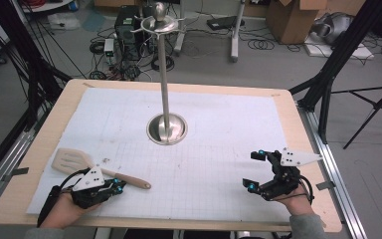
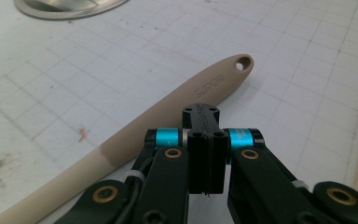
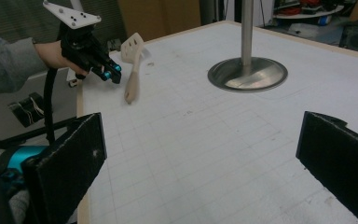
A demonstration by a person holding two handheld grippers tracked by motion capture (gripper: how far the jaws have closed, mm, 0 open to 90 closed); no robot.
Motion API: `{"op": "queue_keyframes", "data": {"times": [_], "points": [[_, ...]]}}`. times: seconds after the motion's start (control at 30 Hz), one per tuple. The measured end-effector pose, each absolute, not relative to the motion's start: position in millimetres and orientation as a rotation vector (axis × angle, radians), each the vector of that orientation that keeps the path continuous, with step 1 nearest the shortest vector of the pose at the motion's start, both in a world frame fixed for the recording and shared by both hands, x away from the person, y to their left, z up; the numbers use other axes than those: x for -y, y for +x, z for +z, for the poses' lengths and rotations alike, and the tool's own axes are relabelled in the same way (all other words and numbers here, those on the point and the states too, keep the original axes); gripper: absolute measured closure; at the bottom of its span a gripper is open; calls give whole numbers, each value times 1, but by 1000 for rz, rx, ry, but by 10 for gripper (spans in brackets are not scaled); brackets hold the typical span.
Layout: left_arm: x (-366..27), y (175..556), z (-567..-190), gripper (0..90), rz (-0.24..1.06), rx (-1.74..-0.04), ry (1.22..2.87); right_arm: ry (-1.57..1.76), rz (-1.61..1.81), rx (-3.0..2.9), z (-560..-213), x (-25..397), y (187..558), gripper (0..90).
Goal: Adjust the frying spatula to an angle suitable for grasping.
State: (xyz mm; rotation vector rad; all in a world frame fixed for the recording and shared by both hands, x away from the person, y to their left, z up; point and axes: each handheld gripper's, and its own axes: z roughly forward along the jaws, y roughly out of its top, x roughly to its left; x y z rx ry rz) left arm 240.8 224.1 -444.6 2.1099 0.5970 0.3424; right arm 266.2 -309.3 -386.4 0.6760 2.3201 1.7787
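Closest to the lens up top: two hands at the near edge, left gripper (image 1: 120, 185) hovering right over the handle of the slotted spatula (image 1: 77, 163), right gripper (image 1: 256, 171) parked well off to the side with jaws wide apart. Spatula flat on the white grid mat (image 1: 214, 134), blade pointing away to the left, handle end poking out just past the left jaw tips. Tall metal hook stand (image 1: 166, 74) straight ahead, probably where the spatula ends up hanging.

Left gripper view: jaws pressed together, nothing between them, handle (image 2: 200, 88) just beyond and beside the tips, hanging hole and embossed lettering readable, a detail lost from above. Looks like lining up before opening for a grab.

Right gripper view: own pads spread wide on empty mat, left gripper (image 3: 113, 73) off in the distance next to the spatula (image 3: 133, 60), stand base (image 3: 247, 73) ahead. Gives the side-on angle on that approach.
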Motion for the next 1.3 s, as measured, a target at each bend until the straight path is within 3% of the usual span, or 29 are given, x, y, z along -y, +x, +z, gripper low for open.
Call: {"op": "queue_keyframes", "data": {"times": [1.3], "points": [[-171, 292, -448, 896, 413, -599, 2187, 781, 1709, -2284, -390, 339, 237, 4]]}}
